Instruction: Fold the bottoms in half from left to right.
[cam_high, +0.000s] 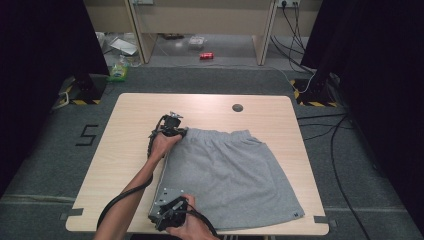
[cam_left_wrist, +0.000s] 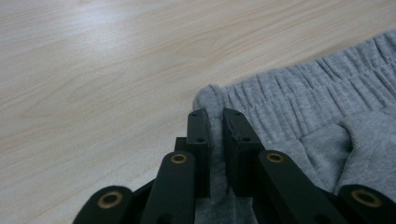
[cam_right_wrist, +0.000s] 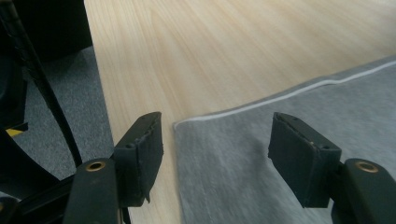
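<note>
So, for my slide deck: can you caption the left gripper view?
Left tool shut on the waistband corner of grey shorts lying on a light wooden table.

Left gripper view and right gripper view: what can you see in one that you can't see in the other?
The left gripper view looks along the left hand-held gripper, shut on the gathered waistband corner of the grey shorts. The right gripper view looks along the right hand-held gripper, open over the shorts' hem corner with its pale edge line, plus grey floor beside the table. Both show grey shorts fabric and the light wooden table.
</note>
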